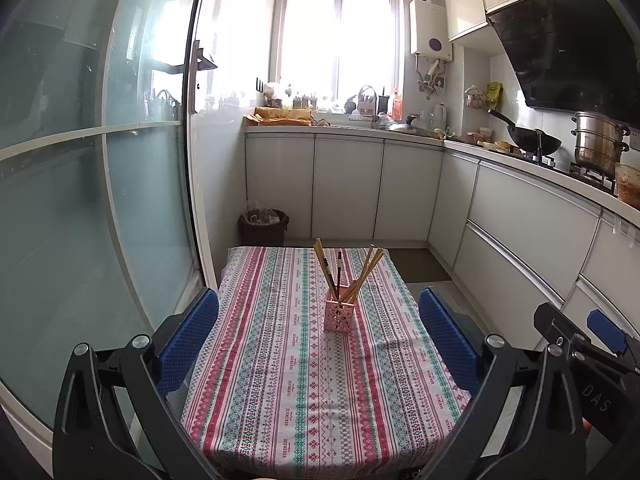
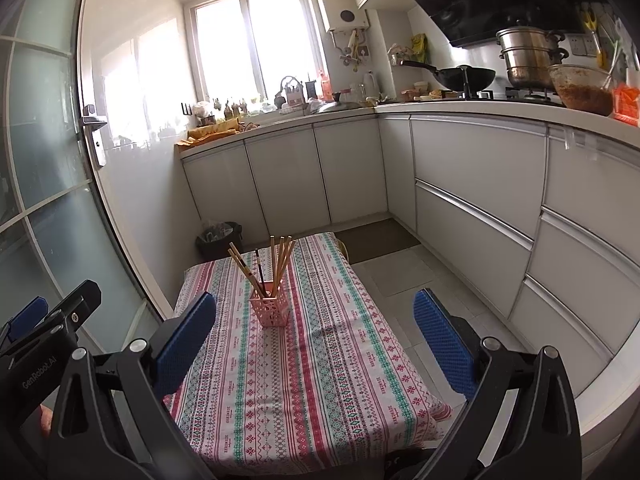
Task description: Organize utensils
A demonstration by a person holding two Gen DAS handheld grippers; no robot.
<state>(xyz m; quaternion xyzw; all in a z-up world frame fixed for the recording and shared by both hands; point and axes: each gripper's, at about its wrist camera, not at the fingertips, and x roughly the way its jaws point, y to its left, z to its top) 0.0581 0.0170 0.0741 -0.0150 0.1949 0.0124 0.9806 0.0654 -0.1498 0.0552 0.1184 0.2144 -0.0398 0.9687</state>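
Note:
A pink perforated holder (image 1: 338, 314) (image 2: 271, 310) stands upright on a small table covered by a striped patterned cloth (image 1: 304, 380) (image 2: 320, 360). Several wooden chopsticks (image 1: 370, 270) (image 2: 280, 258) and one dark one lean out of it. My left gripper (image 1: 318, 340) is open, held above the near half of the table, with nothing between its blue pads. My right gripper (image 2: 314, 340) is open too, empty, over the table's right side. Each gripper shows at the edge of the other's view.
A frosted glass sliding door (image 1: 100, 184) runs along the left. White cabinets (image 2: 472, 208) and a counter with a wok (image 1: 534, 142), a steel pot (image 2: 528, 56) and a bowl run along the back and right. A dark bin (image 1: 264, 228) stands beyond the table.

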